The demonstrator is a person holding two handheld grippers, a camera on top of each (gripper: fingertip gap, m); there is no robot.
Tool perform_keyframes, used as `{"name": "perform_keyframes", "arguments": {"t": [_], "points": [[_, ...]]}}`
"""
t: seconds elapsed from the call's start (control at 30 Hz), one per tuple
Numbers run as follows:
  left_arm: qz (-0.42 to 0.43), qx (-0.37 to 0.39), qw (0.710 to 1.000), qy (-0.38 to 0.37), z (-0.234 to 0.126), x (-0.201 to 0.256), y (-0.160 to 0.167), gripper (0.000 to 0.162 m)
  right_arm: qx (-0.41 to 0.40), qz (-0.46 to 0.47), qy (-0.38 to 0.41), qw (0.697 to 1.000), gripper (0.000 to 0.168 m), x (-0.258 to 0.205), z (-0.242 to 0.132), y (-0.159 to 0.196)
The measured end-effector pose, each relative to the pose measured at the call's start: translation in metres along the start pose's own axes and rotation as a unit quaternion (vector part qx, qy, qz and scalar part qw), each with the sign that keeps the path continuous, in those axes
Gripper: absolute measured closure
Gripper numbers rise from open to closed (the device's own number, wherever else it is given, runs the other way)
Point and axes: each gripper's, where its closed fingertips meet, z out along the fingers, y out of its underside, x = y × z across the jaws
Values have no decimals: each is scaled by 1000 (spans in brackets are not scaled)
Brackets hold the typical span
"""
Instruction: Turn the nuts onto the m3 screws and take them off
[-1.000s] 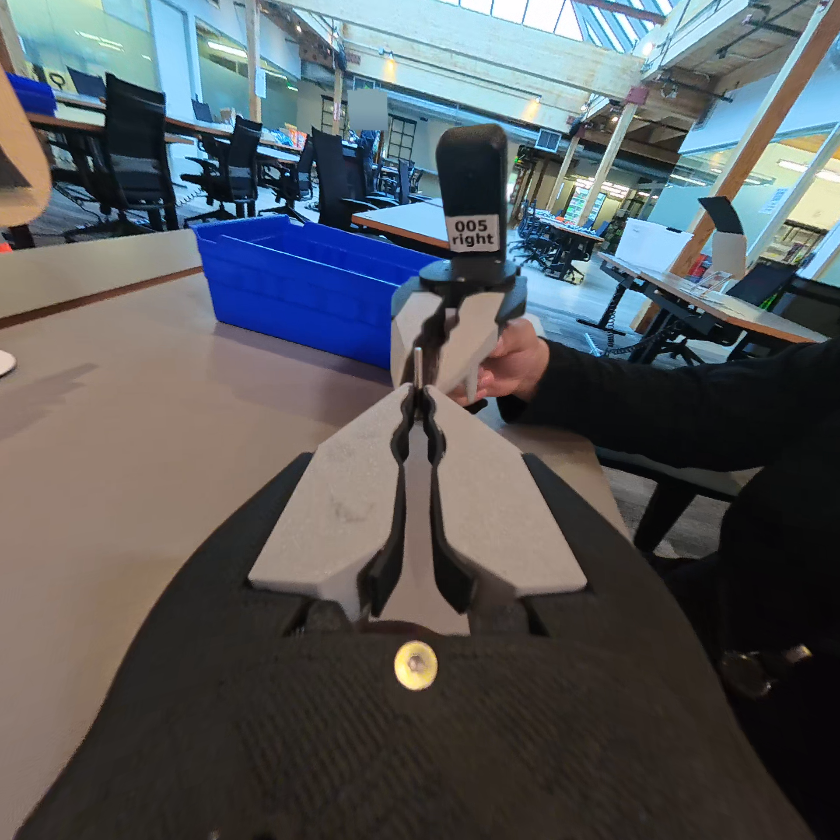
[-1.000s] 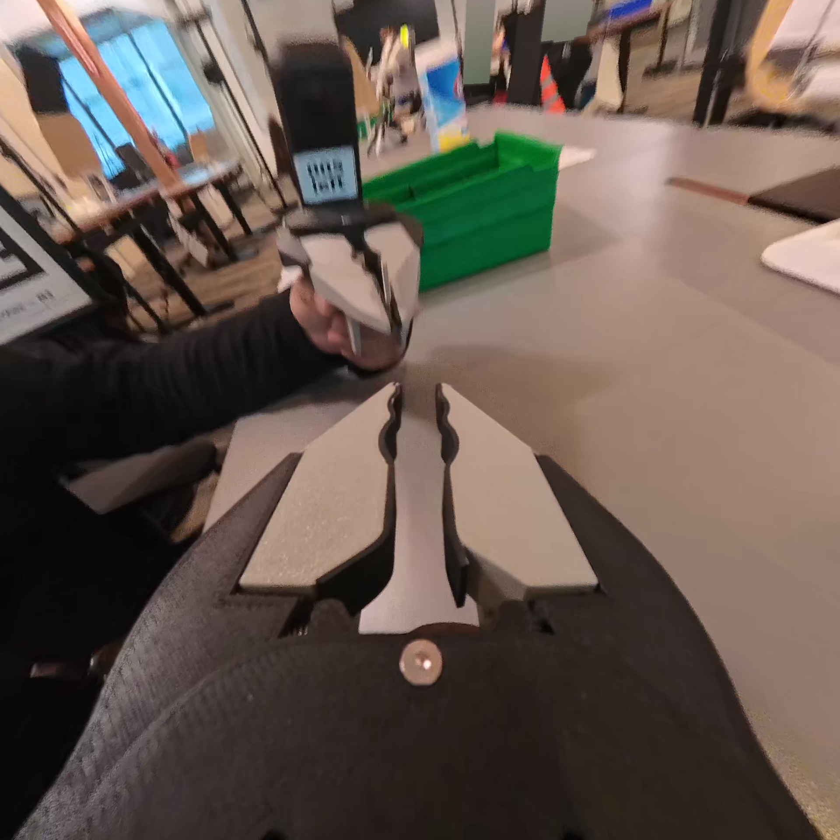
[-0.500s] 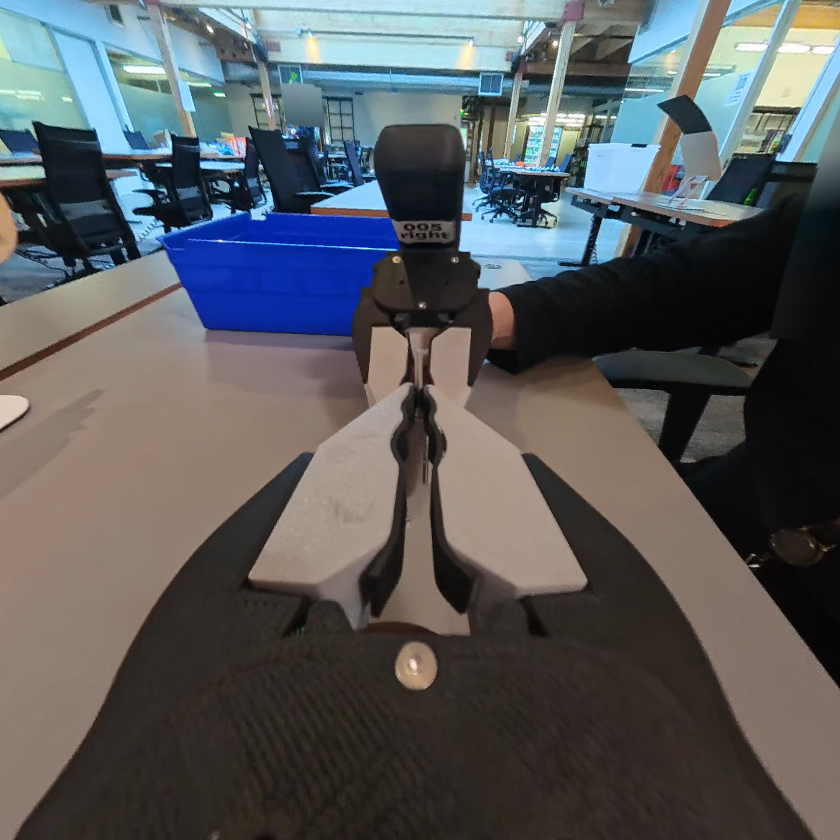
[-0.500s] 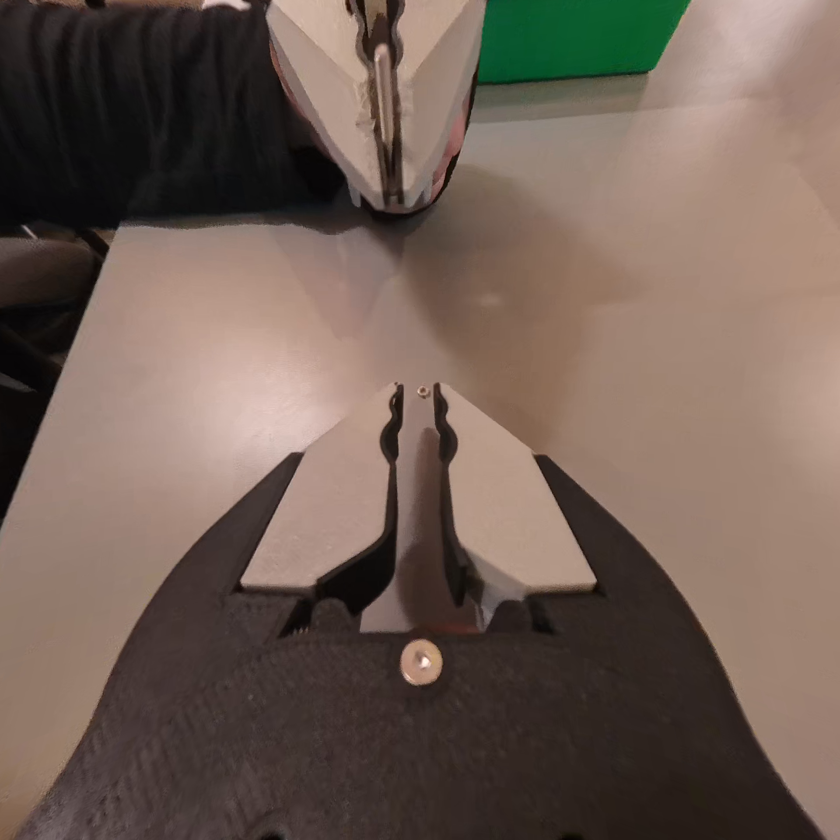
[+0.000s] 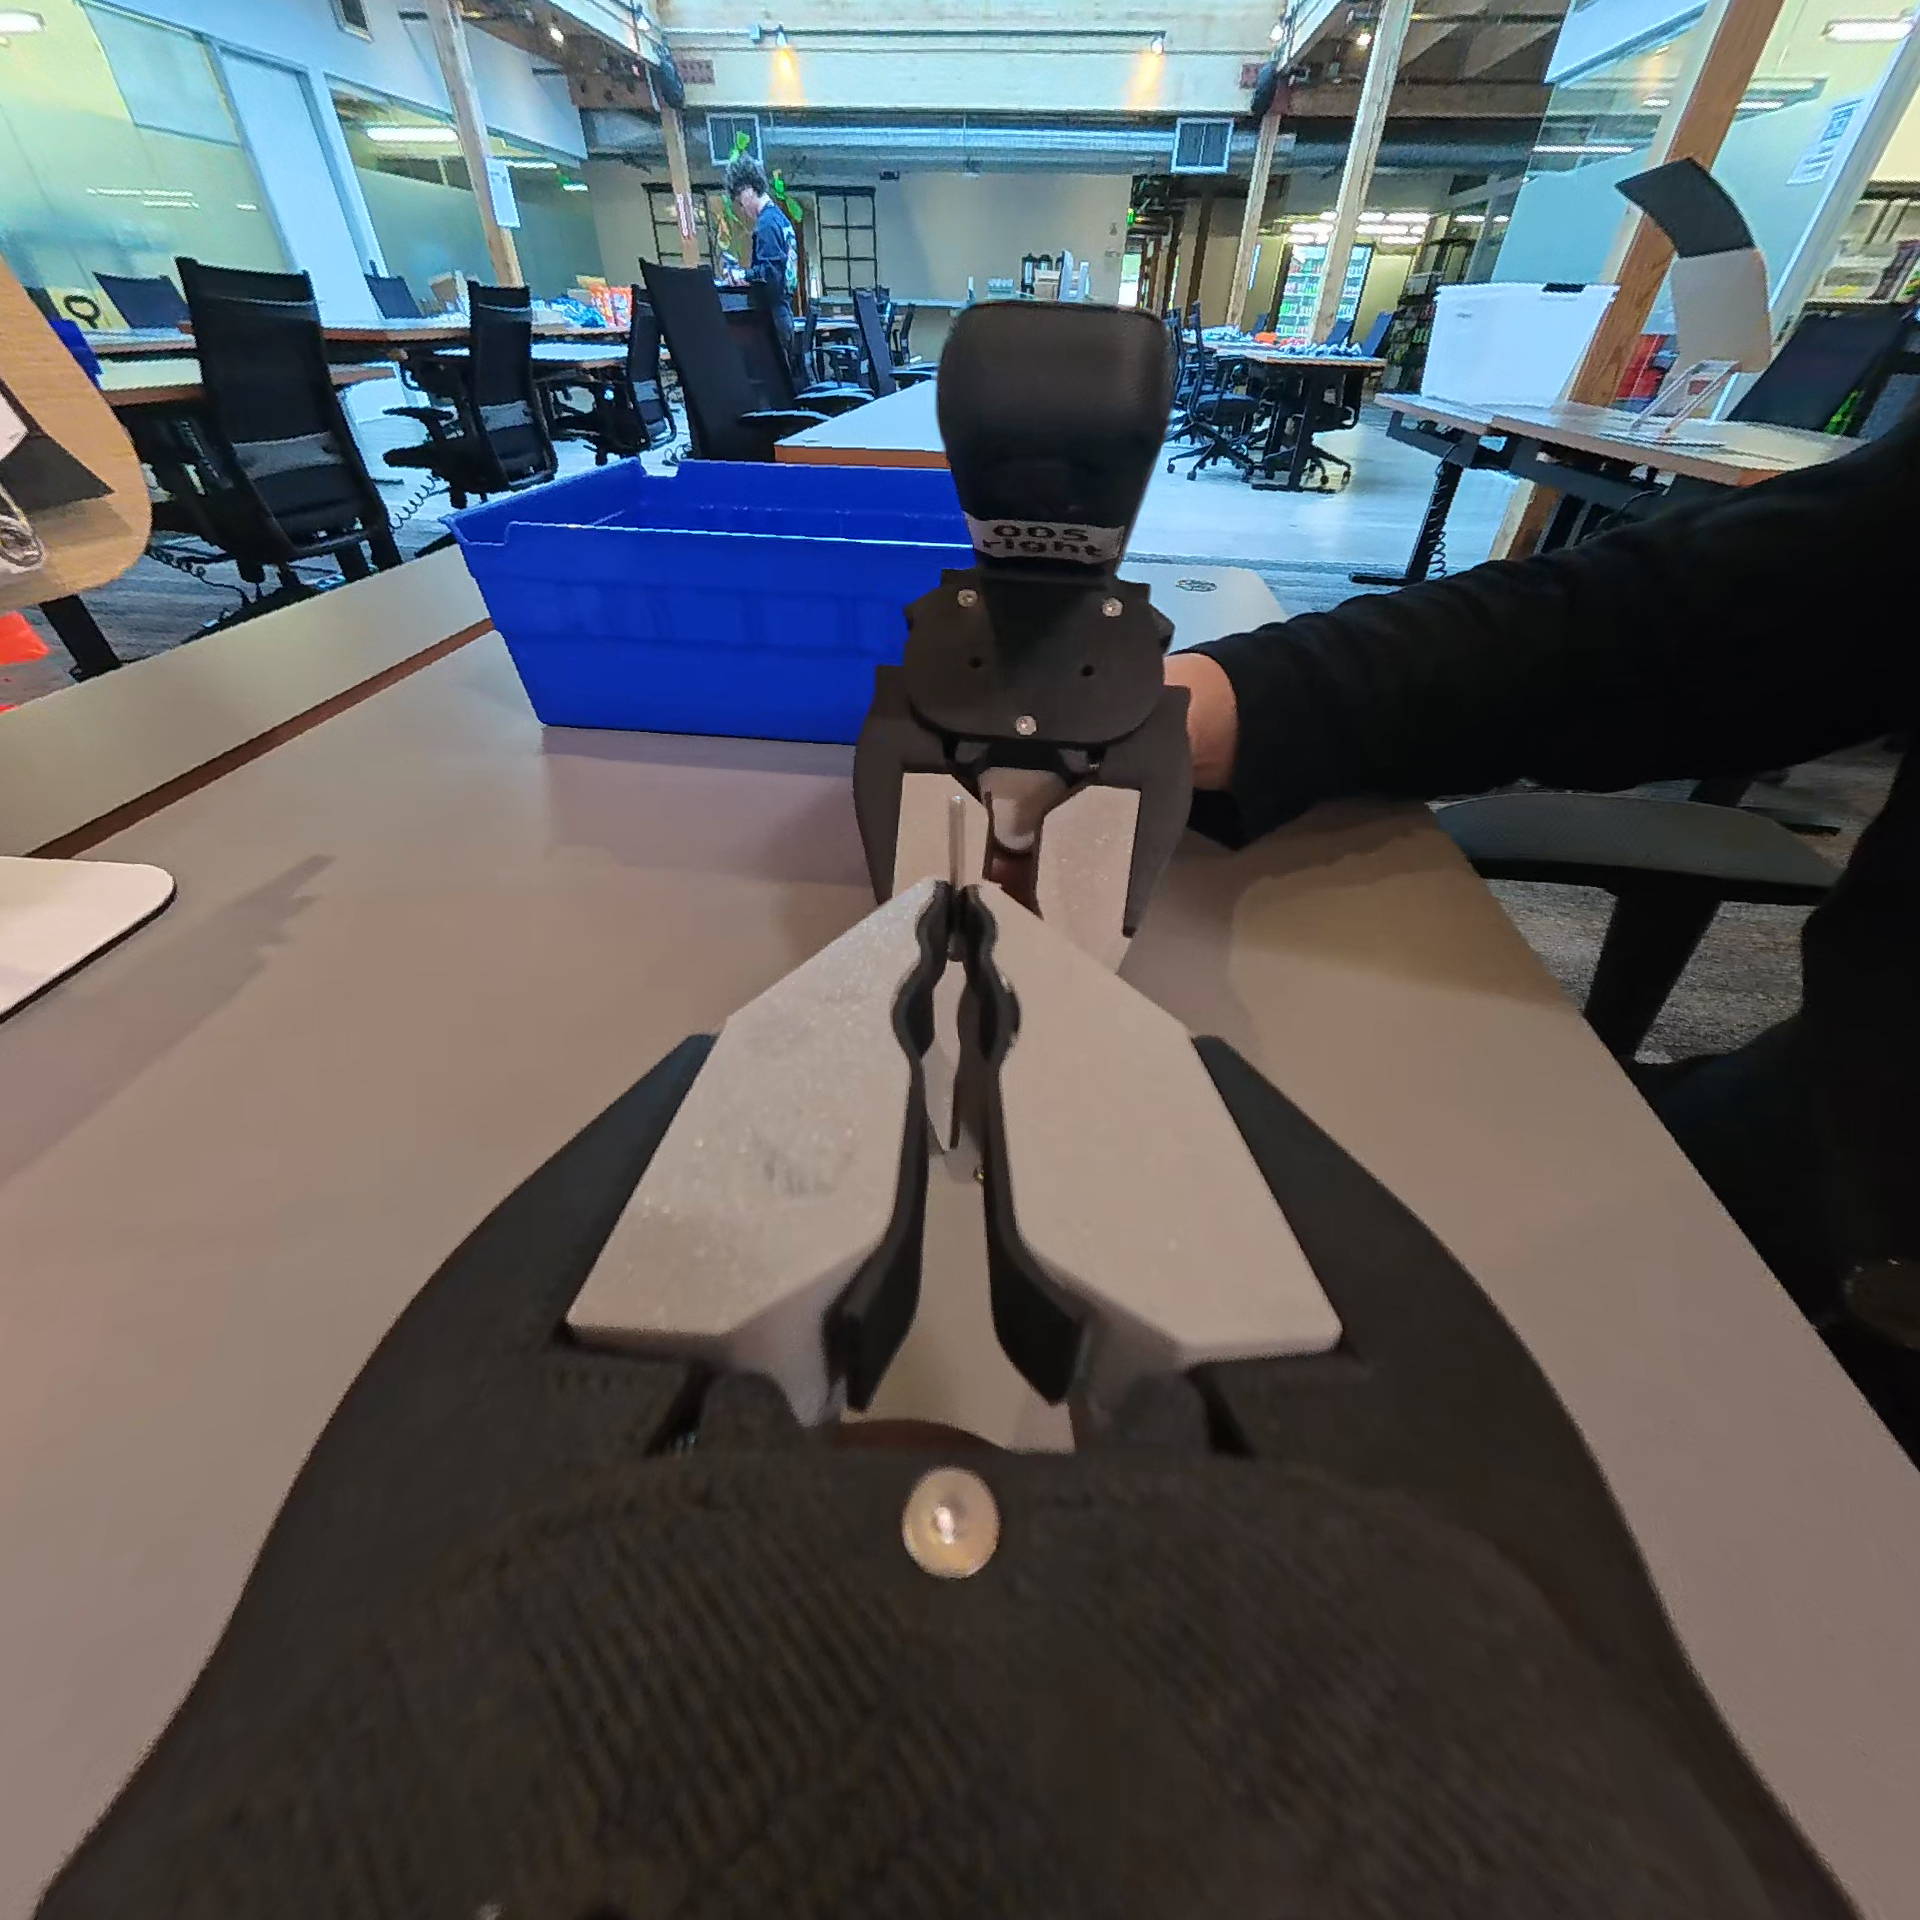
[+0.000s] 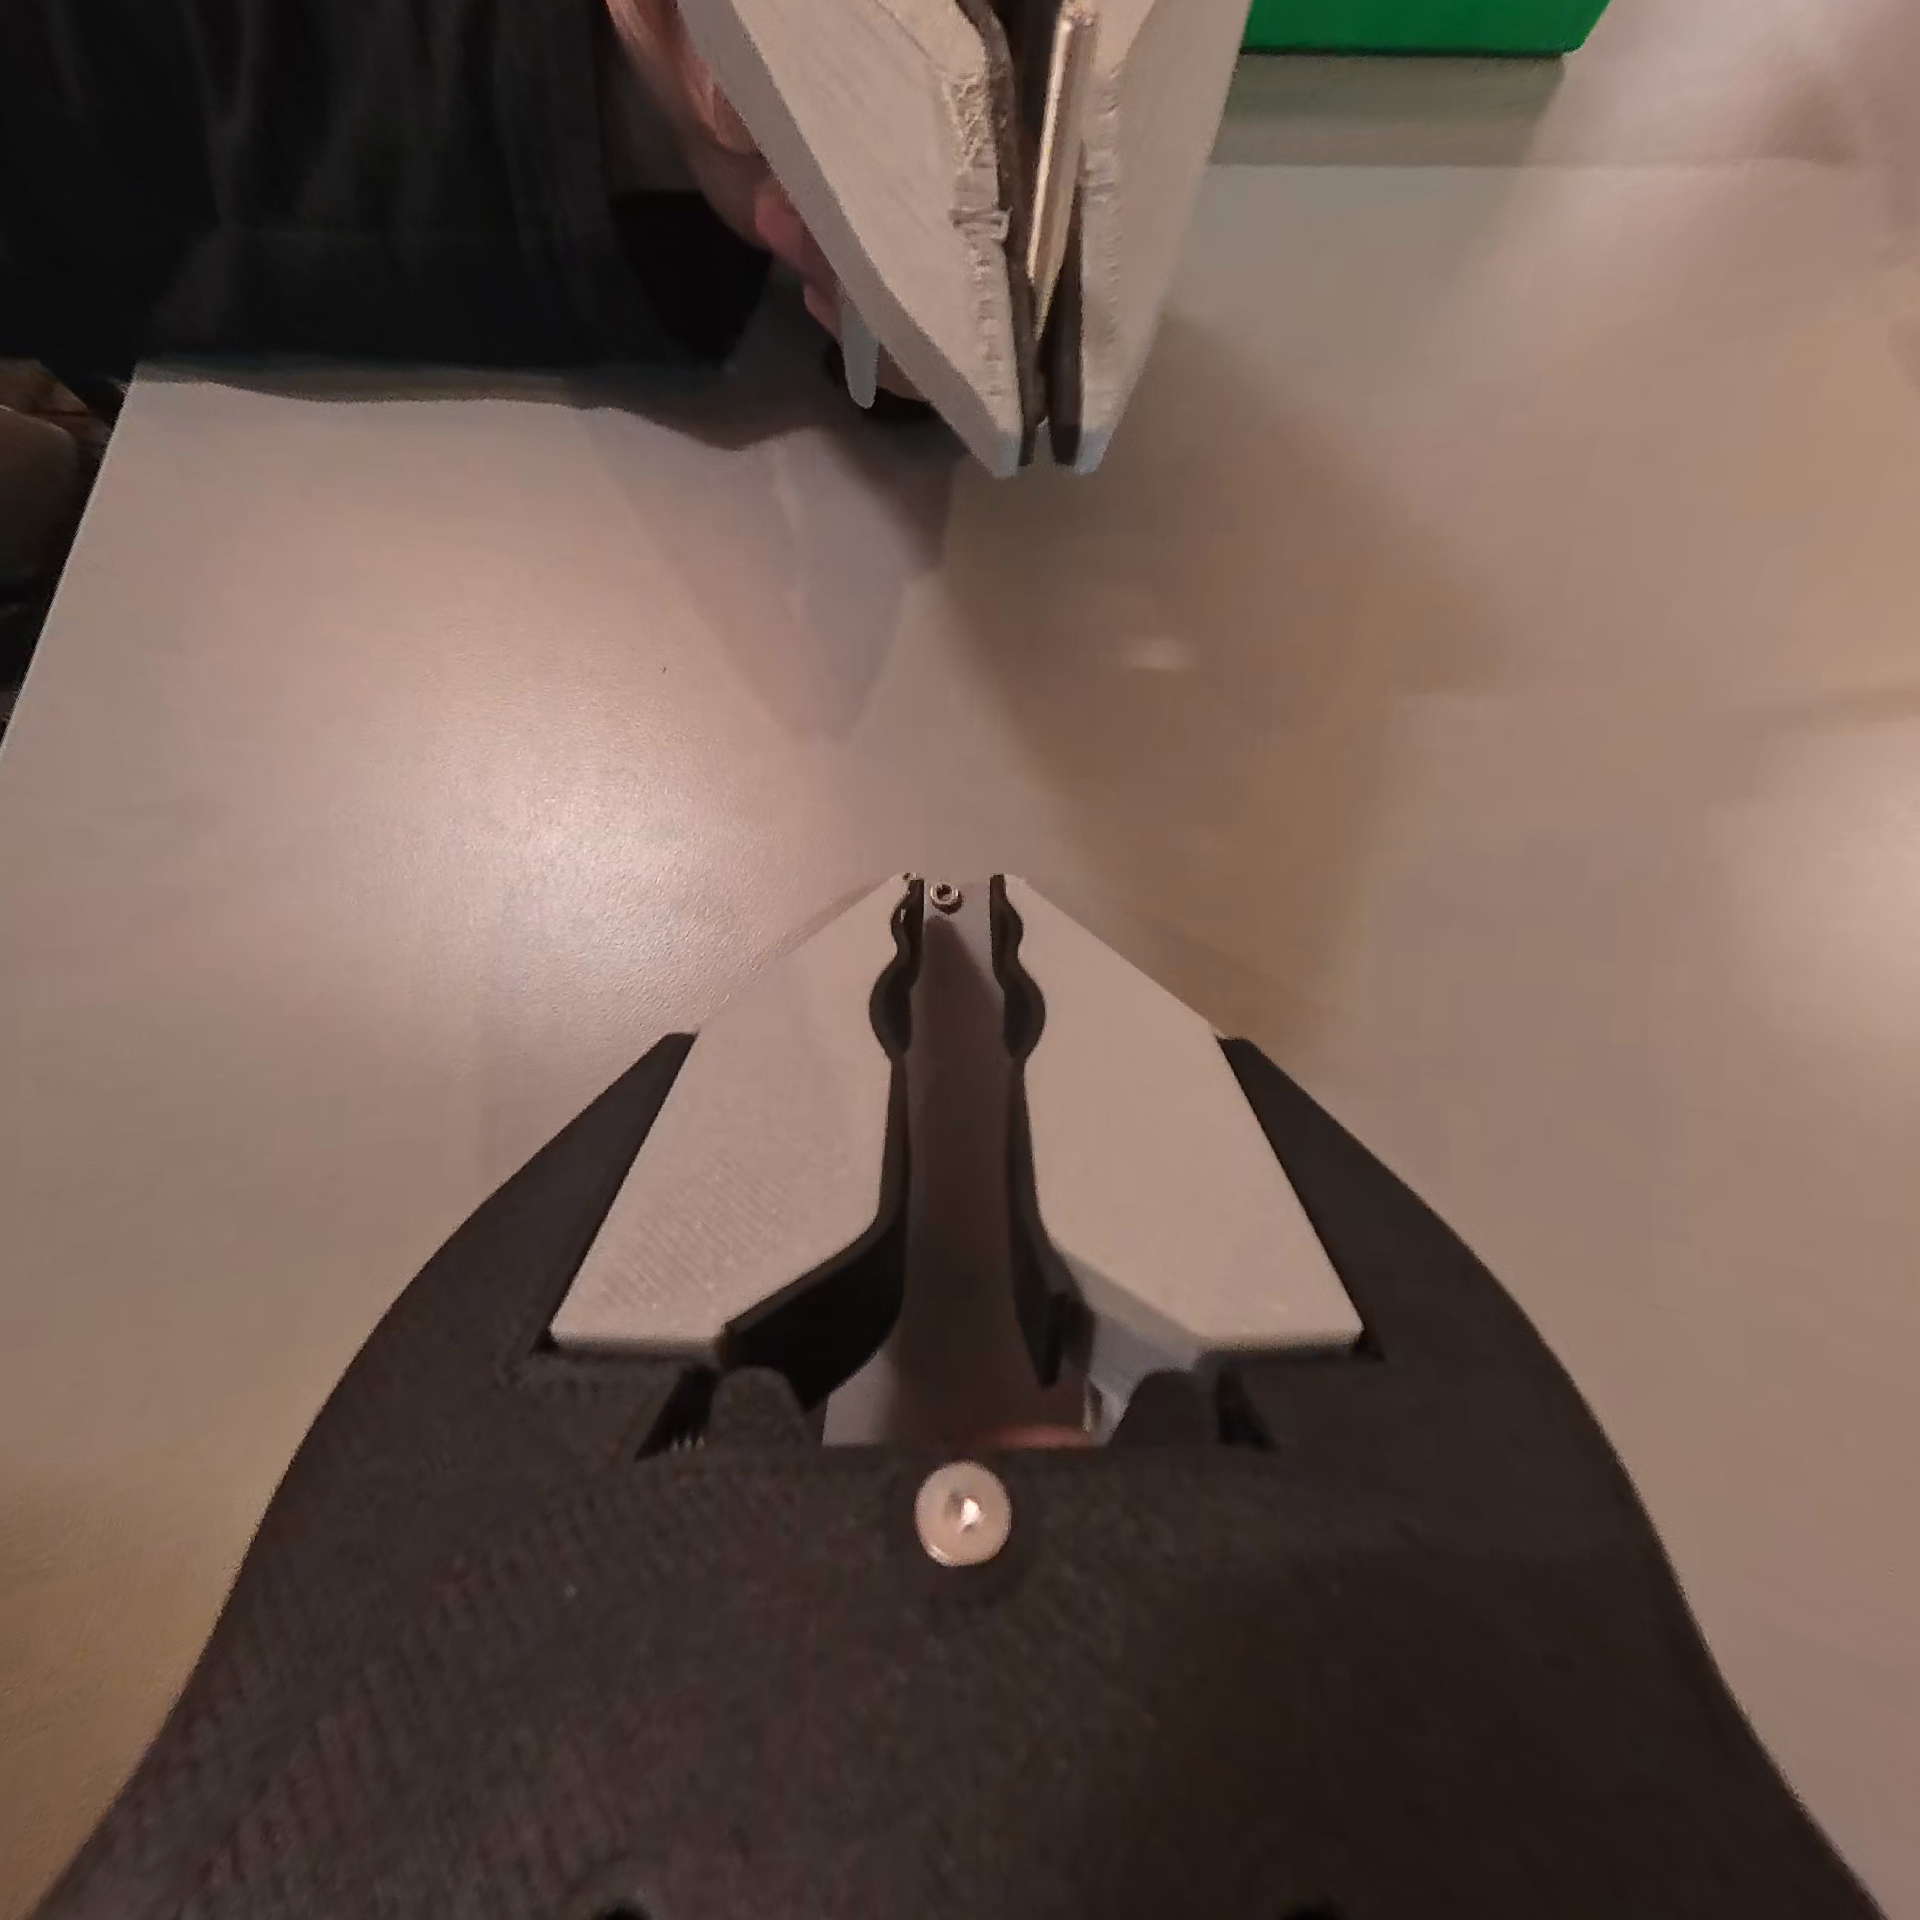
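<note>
My left gripper [image 5: 956, 914] is shut on a thin silver m3 screw [image 5: 954, 844] that sticks up past its fingertips. My right gripper [image 6: 951, 883] is open and points down at the grey table [image 6: 416, 727]. A tiny nut [image 6: 943, 894] lies on the table between its fingertips, nearer the left finger. In the left wrist view the right gripper [image 5: 1023, 831] stands just beyond the screw, held by a hand in a black sleeve. In the right wrist view the left gripper [image 6: 1044, 457] hangs above and ahead, with the screw [image 6: 1060, 156] clamped between its pads.
A blue bin [image 5: 707, 603] stands behind the right gripper. A green bin [image 6: 1403, 26] shows at the top edge of the right wrist view. A white pad [image 5: 62, 935] lies at the table's left. The near table edge runs on the right. The left gripper's tips are roughly 9 cm from the right gripper's.
My right gripper has tipped down toward the table and come over the nut, still open. My left gripper has stayed shut on the screw and now sits closer to the right one.
</note>
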Motion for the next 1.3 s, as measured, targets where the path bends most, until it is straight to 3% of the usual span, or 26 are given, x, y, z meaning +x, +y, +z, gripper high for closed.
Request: {"name": "perform_keyframes", "arguments": {"t": [0.9,1.3], "points": [[-2,4,1000,-12,-2,-4,-1,162,-21,-22,18,999,166,-1,7,3],[-5,-1,1000,-23,-2,-8,0,162,38,9,17,999,166,3,-16,-14]]}}
